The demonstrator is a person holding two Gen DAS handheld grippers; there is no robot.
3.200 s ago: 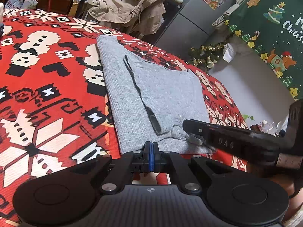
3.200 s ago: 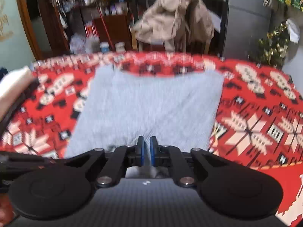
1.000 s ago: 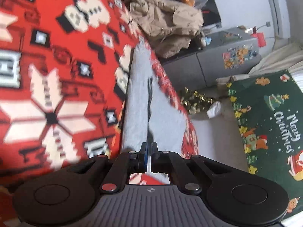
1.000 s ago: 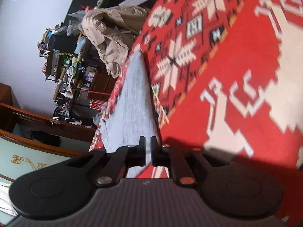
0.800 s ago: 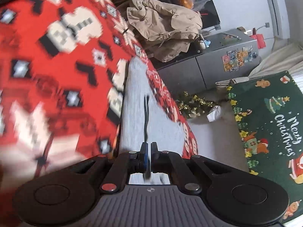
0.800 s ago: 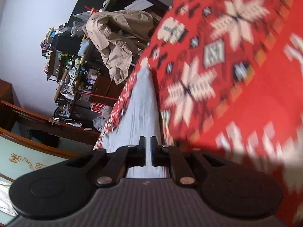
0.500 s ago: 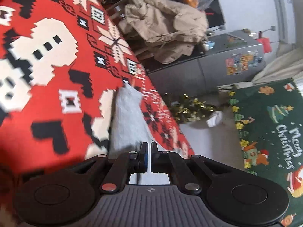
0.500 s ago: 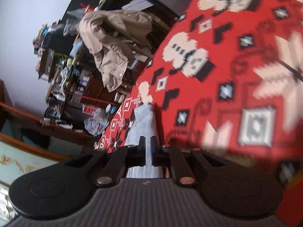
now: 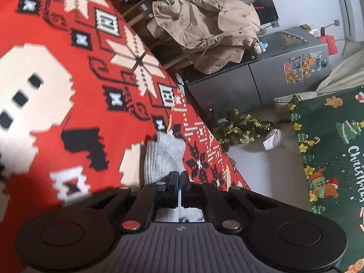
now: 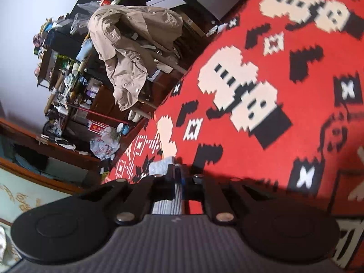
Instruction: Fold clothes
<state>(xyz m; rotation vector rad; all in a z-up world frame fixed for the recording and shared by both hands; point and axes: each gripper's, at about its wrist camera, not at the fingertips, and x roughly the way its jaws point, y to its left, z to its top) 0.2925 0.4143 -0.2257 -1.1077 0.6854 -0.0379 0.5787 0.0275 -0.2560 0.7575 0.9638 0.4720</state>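
The grey ribbed sweater (image 9: 164, 157) hung by its near edge over the red blanket (image 9: 68, 104), pinched at one end by the left gripper (image 9: 178, 190) and at the other by the right gripper (image 10: 179, 185), probably so the person could carry that edge across for a fold. Both pairs of jaws were clamped together on the soft knit, which bunched in thick ridges between the flat black fingers. The blanket under it was woven, with blocky white and black snowflake shapes.
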